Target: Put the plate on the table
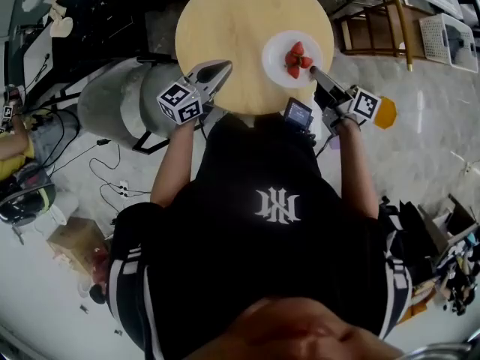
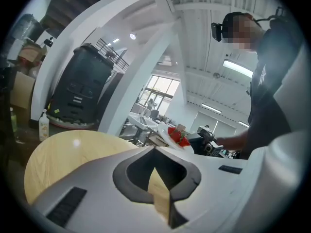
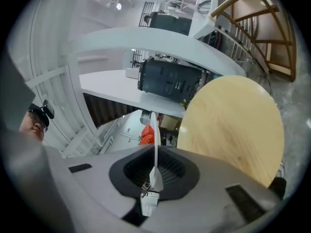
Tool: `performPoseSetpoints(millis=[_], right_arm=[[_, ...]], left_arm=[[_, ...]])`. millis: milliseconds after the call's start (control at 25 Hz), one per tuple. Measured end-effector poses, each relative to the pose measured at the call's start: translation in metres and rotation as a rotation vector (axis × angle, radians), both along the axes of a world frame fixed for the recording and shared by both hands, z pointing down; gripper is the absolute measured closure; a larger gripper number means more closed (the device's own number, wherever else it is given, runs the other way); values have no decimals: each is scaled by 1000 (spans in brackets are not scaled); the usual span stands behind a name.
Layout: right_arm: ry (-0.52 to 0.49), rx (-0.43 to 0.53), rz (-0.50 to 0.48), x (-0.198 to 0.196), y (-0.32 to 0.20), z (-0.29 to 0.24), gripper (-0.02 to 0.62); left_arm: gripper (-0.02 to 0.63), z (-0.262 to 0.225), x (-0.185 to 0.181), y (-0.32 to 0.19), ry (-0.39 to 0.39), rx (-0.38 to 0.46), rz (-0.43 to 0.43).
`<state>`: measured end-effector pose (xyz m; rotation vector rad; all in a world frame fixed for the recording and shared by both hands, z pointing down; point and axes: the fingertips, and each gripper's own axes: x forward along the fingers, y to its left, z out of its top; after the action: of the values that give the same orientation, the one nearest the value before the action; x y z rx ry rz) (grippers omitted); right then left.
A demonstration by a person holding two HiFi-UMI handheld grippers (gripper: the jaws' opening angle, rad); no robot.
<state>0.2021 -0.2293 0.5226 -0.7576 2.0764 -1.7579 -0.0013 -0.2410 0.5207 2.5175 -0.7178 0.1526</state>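
A round, light wooden table (image 1: 225, 28) stands in front of me; it also shows as the table (image 2: 63, 154) and the table (image 3: 233, 125) in the gripper views. A white plate (image 1: 274, 51) with strawberries (image 1: 296, 58) hangs over the table's right part. My right gripper (image 1: 314, 70) is shut on its near rim. In the right gripper view the plate (image 3: 154, 140) runs edge-on between the jaws of the right gripper (image 3: 155, 176). My left gripper (image 1: 223, 67) hovers over the table's near left edge, shut and holding nothing, its jaws together at the left gripper (image 2: 163, 198). The plate (image 2: 165, 131) appears to its right.
A grey drum-like body (image 1: 120, 100) lies left of the table. A wooden rack (image 1: 375, 25) stands at the upper right, with an orange object (image 1: 386, 112) on the floor near it. Cables (image 1: 112, 178) and a cardboard box (image 1: 75, 242) lie on the floor at left.
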Motion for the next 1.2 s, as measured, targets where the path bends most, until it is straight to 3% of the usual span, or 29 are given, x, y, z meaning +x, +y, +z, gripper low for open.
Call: performPoseSetpoints(millis=[200, 400, 720, 920, 1200], right_arm=[[-29, -24, -40, -1, -8, 14, 581], [37, -54, -79, -20, -9, 41, 580], [45, -81, -28, -44, -16, 62, 580], [114, -98, -40, -56, -18, 90, 580], [126, -156, -47, -76, -25, 131, 580]], left_arm=[[599, 3, -6, -15, -3, -11, -84], [599, 17, -15, -20, -5, -20, -65], [600, 49, -19, -22, 27, -59, -4], [599, 69, -20, -25, 31, -75, 10], [599, 100, -30, -23, 49, -119, 16]])
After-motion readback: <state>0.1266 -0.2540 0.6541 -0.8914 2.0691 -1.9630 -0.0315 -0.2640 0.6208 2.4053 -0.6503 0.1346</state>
